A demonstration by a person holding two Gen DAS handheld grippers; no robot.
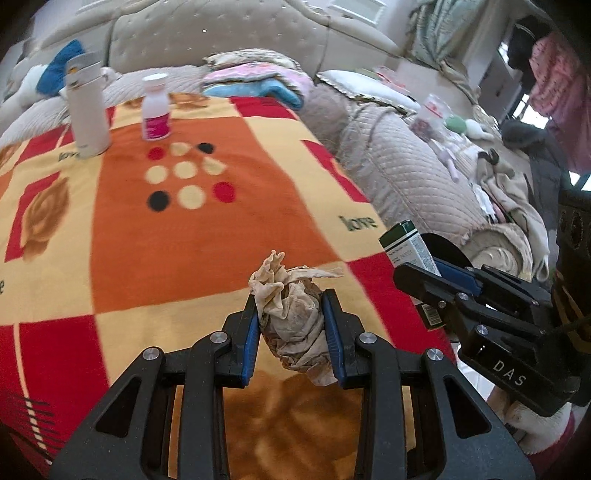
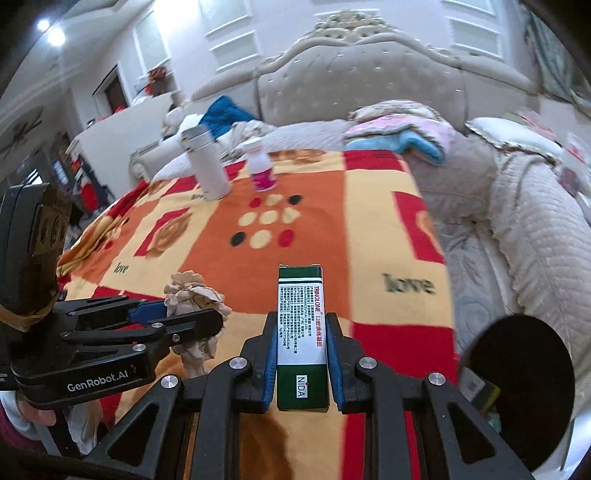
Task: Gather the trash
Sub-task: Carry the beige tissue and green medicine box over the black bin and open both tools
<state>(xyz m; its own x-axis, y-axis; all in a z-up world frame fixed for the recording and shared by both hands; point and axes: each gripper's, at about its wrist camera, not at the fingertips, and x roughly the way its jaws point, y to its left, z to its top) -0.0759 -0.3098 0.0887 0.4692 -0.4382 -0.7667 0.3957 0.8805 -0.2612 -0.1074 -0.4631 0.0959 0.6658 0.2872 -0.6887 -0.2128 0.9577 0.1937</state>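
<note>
Left gripper (image 1: 290, 314) pinches crumpled beige tissue wad (image 1: 291, 306); right gripper (image 2: 301, 354) pinches green-white cardboard medicine box (image 2: 301, 332). Risk: loose tissue slips mid-carry.

A tufted beige headboard (image 2: 354, 77) backs the bed against white walls (image 2: 229, 33).

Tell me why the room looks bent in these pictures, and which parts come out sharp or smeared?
Both views are fisheye, so edges curve and corners go dark. Left wrist view: the crumpled paper between the fingers is sharp, while the white flask and blanket print are smeared. Right wrist view: the green box label reads clearly, ceiling lights glare at top left, and the blanket's "love" lettering is blurred.
</note>
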